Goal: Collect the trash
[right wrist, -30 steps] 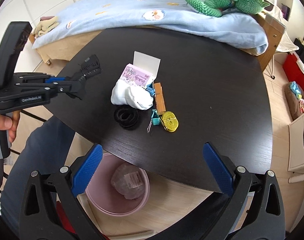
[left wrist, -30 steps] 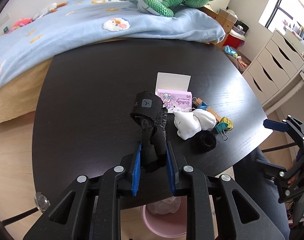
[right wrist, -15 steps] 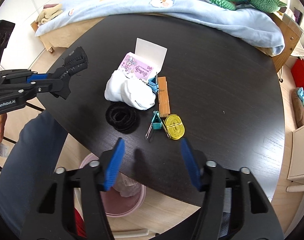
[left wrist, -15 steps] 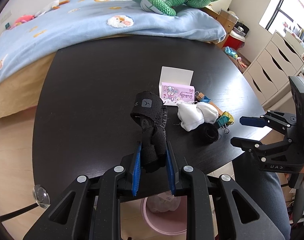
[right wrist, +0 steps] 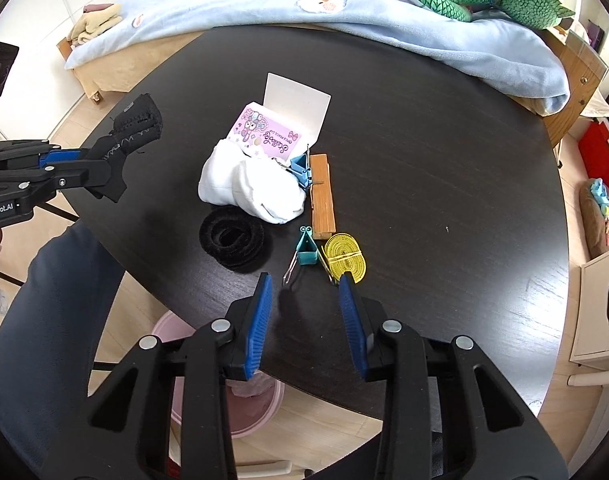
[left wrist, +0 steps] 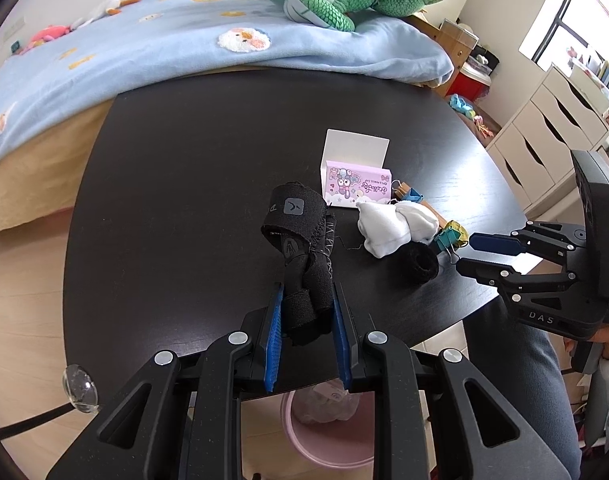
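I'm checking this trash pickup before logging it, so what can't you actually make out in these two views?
- Pink bin contents: both views, table edge and gripper bodies cover it.
- Wooden block: left view, white cloth hides most.
- Black wrap's lower end: left view, buried between the fingers.

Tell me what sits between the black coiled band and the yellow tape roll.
A teal binder clip lies on the table between the black coiled band and the yellow tape roll, clearest in the right wrist view.
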